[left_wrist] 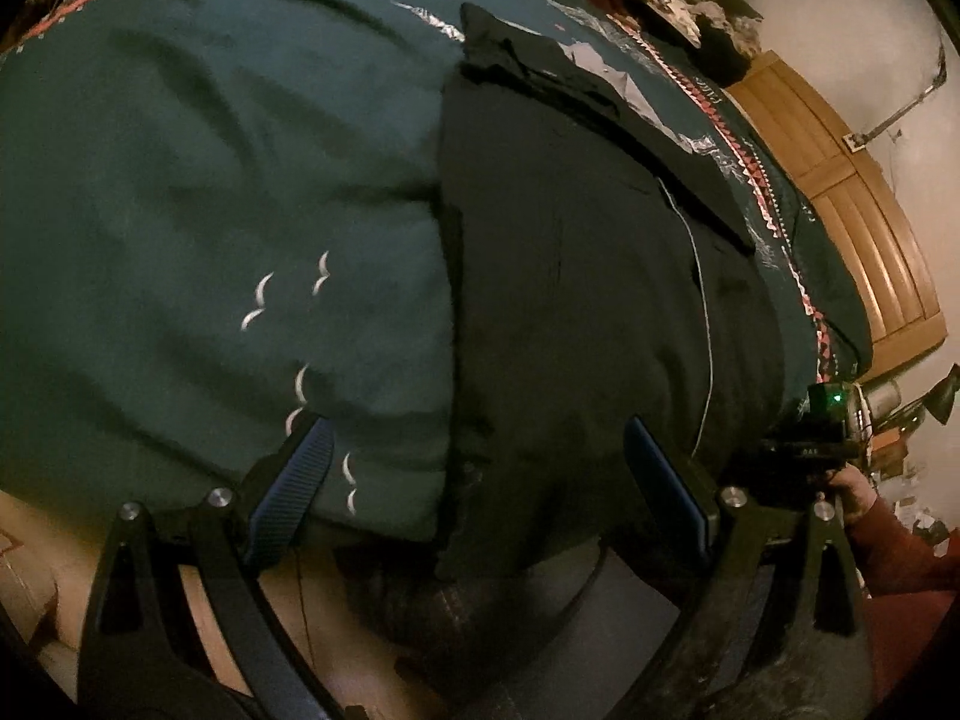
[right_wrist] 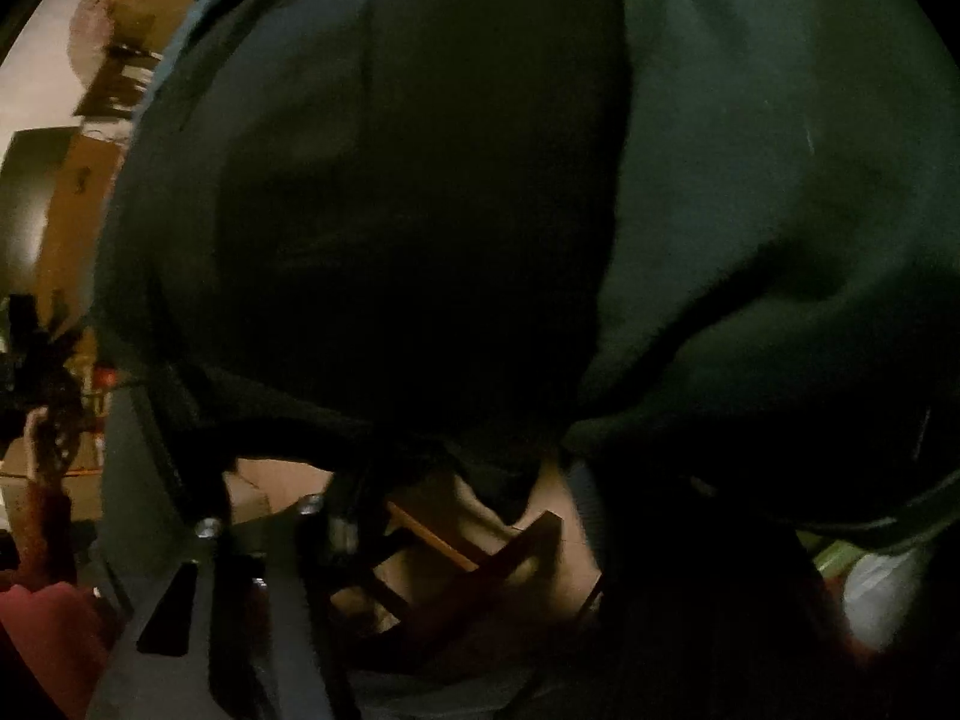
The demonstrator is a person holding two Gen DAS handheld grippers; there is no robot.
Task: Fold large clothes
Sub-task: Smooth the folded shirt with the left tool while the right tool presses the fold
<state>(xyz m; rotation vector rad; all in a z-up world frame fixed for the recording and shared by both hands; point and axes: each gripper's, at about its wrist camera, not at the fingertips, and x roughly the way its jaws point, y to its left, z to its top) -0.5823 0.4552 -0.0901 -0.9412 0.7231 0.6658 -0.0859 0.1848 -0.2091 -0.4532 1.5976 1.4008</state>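
Observation:
A large black garment (left_wrist: 576,312) lies spread on a dark teal bedspread (left_wrist: 210,180) printed with small white birds; its near edge hangs over the bed edge. My left gripper (left_wrist: 480,480) is open, its blue-padded fingers (left_wrist: 294,480) wide apart over the garment's near edge, holding nothing. The right gripper (left_wrist: 828,420) shows at the right edge of the left wrist view, held by a hand in a red sleeve. In the right wrist view the black garment (right_wrist: 420,210) fills the dark, blurred frame. Only the gripper's left finger frame (right_wrist: 228,540) shows; its fingertips are hidden in cloth.
A wooden headboard or cabinet (left_wrist: 852,180) stands beyond the bed at right, with a pale wall behind. Clutter (left_wrist: 690,0) sits at the bed's far side. Wooden furniture legs (right_wrist: 480,564) and pale floor show below the bed edge.

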